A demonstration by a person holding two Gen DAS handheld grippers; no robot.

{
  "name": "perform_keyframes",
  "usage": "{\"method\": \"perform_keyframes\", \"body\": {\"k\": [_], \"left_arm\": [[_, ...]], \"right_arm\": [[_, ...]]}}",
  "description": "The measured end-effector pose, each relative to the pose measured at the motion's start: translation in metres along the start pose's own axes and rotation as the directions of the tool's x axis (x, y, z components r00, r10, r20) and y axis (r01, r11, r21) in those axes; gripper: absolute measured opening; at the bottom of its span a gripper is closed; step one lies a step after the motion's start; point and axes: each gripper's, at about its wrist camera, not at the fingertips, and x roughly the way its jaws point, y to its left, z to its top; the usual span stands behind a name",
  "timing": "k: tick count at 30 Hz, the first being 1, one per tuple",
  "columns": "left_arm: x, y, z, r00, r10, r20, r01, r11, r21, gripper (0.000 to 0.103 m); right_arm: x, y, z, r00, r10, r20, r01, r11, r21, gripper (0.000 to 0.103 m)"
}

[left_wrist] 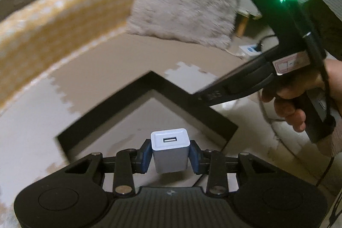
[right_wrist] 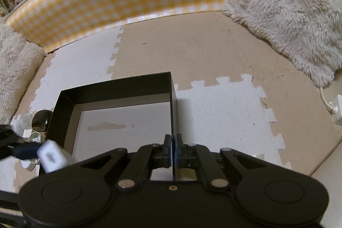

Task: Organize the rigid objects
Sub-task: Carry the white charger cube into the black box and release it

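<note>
left gripper (left_wrist: 170,153) clamped the white cube USB charger (left_wrist: 170,150) above the black open-topped cardboard box (right_wrist: 115,84) | right gripper (right_wrist: 173,152) pinched shut on the box's right wall

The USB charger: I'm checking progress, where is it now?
The white USB charger is clamped in the left hand-held gripper, above the black box.

A beige-and-white foam puzzle floor mat (right_wrist: 213,52) carries a black open box (right_wrist: 111,87) and fluffy cushions (right_wrist: 288,14) at its edges.
</note>
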Motion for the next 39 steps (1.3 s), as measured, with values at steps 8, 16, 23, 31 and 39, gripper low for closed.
{"method": "perform_keyframes", "body": {"k": [8, 16, 23, 31, 39], "left_arm": [[0.044, -0.016, 0.009, 0.994, -0.101, -0.044, 0.101, 0.995, -0.003, 0.038], [0.056, -0.021, 0.014, 0.991, -0.071, -0.111, 0.079, 0.994, 0.069, 0.036], [0.055, -0.017, 0.014, 0.985, -0.083, -0.152, 0.088, 0.996, 0.031, 0.036], [0.052, -0.017, 0.02, 0.968, 0.019, -0.248, 0.032, 0.979, 0.201, 0.037], [0.063, -0.008, 0.018, 0.982, -0.129, -0.135, 0.12, 0.99, -0.07, 0.065]], "right_arm": [[0.001, -0.007, 0.002, 0.999, 0.038, -0.008, -0.037, 0.999, 0.036, 0.005], [0.002, -0.009, 0.002, 0.999, 0.048, -0.01, -0.047, 0.998, 0.046, 0.005], [0.001, -0.01, 0.002, 0.999, 0.05, -0.01, -0.049, 0.998, 0.048, 0.005], [0.001, -0.01, 0.002, 0.999, 0.052, -0.011, -0.051, 0.997, 0.051, 0.005], [0.002, -0.012, 0.003, 0.998, 0.057, -0.011, -0.057, 0.997, 0.06, 0.005]]}}
